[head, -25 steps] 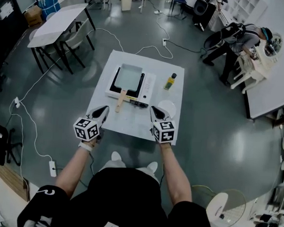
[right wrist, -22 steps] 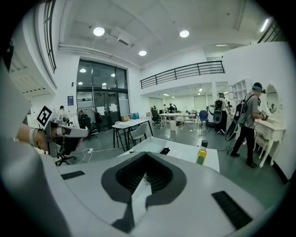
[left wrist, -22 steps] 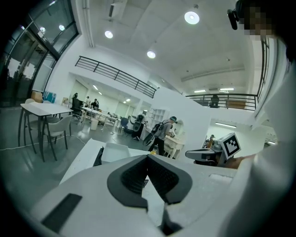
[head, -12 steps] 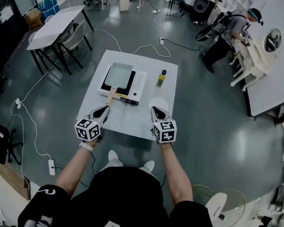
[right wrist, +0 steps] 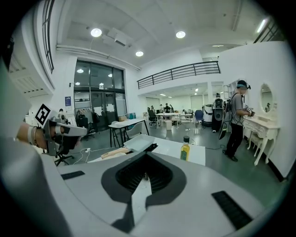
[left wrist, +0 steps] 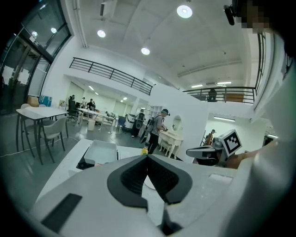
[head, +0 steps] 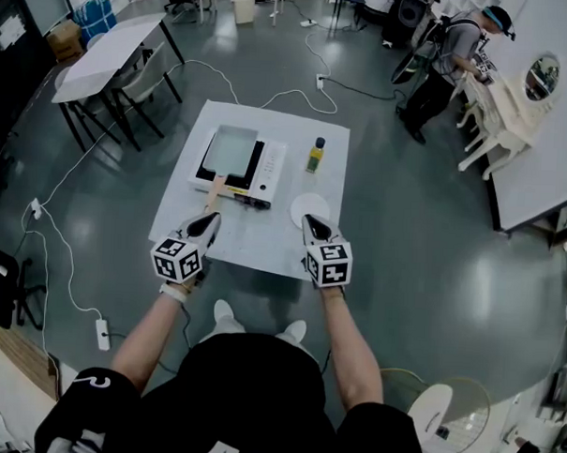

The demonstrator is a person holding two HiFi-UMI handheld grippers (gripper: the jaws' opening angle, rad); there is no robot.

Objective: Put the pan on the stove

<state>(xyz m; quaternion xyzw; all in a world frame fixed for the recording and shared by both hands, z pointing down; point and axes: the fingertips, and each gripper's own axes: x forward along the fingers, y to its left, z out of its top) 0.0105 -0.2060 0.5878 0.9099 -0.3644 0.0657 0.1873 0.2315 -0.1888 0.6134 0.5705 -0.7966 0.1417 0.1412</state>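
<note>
Left gripper (head: 210, 220) and right gripper (head: 311, 224): jaws together, empty. Grey rectangular pan (head: 231, 149) sits on the white portable stove (head: 271, 170), ahead of the left gripper. Risk: its wooden handle (head: 214, 192) points toward that gripper; a forward nudge could skew the pan.

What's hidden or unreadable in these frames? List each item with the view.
- Stove controls: head view, too small to read.
- Bottle label: too small in both the head view and the right gripper view.
- Plate: near rim hidden by the right gripper in the head view, and mostly behind the shut jaws in the left gripper view.
- Pan handle end: the head view cannot settle its gap to the left gripper.
</note>
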